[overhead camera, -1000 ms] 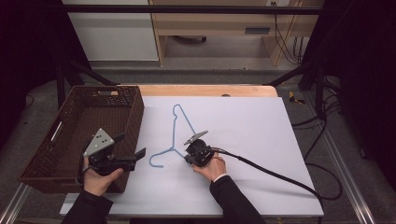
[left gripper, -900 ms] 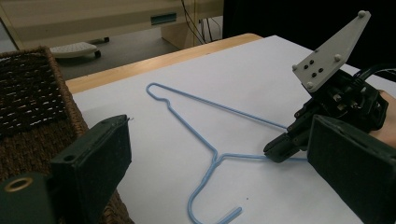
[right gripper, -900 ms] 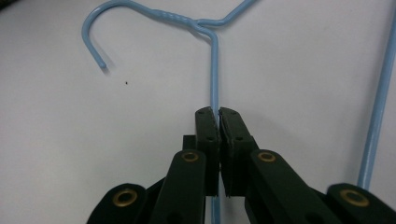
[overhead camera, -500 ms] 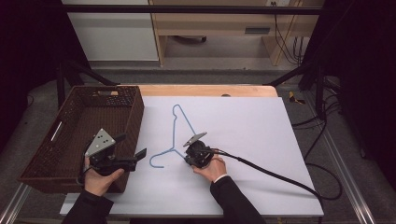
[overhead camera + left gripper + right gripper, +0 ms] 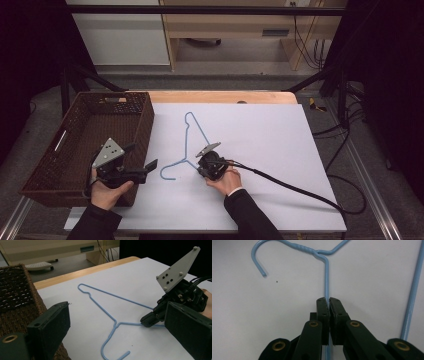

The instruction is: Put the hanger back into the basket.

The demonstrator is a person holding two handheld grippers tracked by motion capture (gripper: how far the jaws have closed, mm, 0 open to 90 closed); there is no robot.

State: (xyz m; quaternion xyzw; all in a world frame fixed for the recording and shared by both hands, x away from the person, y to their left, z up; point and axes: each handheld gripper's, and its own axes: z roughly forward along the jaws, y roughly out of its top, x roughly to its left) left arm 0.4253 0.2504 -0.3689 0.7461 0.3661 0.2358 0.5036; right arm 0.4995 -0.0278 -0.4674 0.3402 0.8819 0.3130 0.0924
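High view: blue wire hanger (image 5: 187, 145) lies flat on the white table cover (image 5: 270, 150), hook end toward the person, just right of the brown wicker basket (image 5: 75, 145). Right gripper (image 5: 202, 167) sits low on the cover at the hanger's lower arm, near the neck; black cable (image 5: 300, 187) trails off to the right across the cover. Left gripper (image 5: 150, 165) is held over the basket's near right corner, jaws pointing right toward the hanger's hook, apart from it. Grey three-cornered plate (image 5: 108, 152) on top of it. Wooden table edge (image 5: 220, 96) shows past the cover.

Left gripper view: the two black jaws of the left gripper (image 5: 117, 340) stand wide apart, nothing between the pads, released. Hanger (image 5: 110, 315) lies on the cover ahead, hook curling toward the bottom of the frame. Right gripper (image 5: 150, 319) comes in from the right, its tips clamped on the hanger's arm just beside the twisted neck. Basket (image 5: 17, 292) at the left edge.

Right gripper view: right gripper (image 5: 327, 300) jaws pinched together on the hanger's wire (image 5: 326, 280), wire runs straight up from between the pads to the twisted neck and hook at top left. Grasping the hanger; hanger flat against the cover as far as I can tell. Another side of the hanger's wire runs along the right edge.
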